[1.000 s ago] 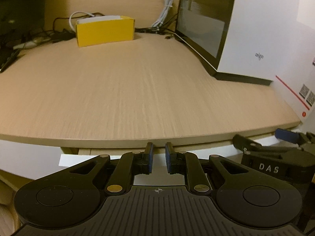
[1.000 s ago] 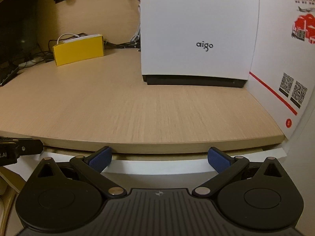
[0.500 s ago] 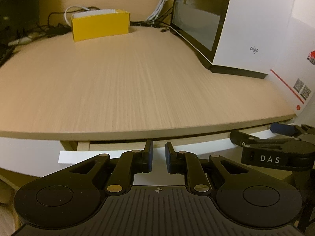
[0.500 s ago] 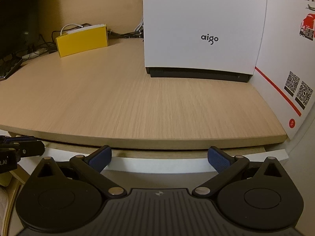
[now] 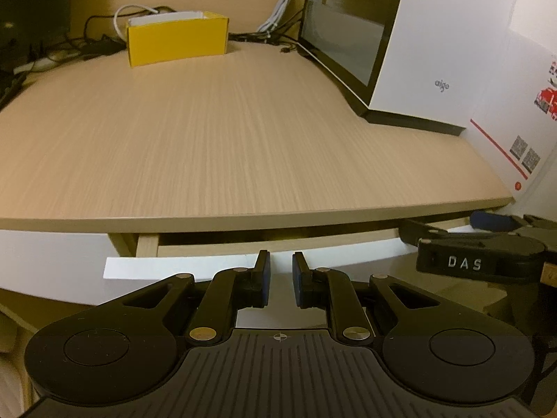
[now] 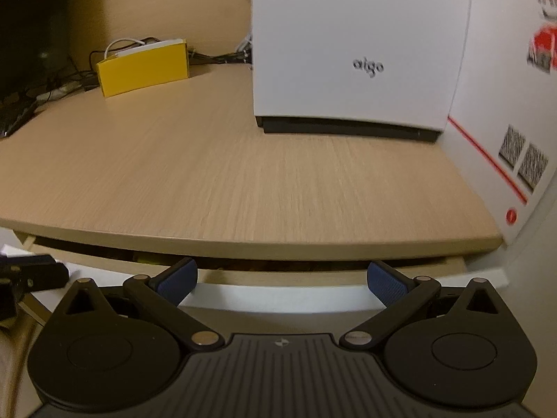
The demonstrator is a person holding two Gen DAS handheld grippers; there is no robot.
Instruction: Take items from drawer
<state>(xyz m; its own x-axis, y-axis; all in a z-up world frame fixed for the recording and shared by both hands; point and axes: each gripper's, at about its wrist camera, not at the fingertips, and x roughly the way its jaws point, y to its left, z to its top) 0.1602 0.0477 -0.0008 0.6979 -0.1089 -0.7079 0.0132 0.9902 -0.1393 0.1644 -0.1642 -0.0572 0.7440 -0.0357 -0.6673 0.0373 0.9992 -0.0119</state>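
Observation:
The white drawer front point(image 5: 181, 266) sticks out a little from under the light wooden desktop point(image 5: 226, 132), showing a wooden side point(image 5: 146, 245) and a dark slit. My left gripper point(image 5: 280, 275) sits at the front's top edge. Its blue pads are a narrow gap apart, with white panel between them. My right gripper point(image 6: 282, 278) hangs wide open over the drawer front point(image 6: 278, 297) further right, holding nothing. The right gripper's fingers point(image 5: 487, 221) also show at the right of the left wrist view. The drawer's contents are hidden, apart from a yellowish glimpse point(image 6: 146, 257).
A yellow box point(image 5: 177, 41) with cables stands at the back of the desk. A white aigo case point(image 6: 355, 45) stands at the right, beside a white carton with a red stripe point(image 6: 504, 132). A dark screen point(image 6: 31, 35) is at the far left.
The drawer has slid out toward me with the left gripper, so a dark gap and its wooden side now show under the desktop. The right gripper stays wide open.

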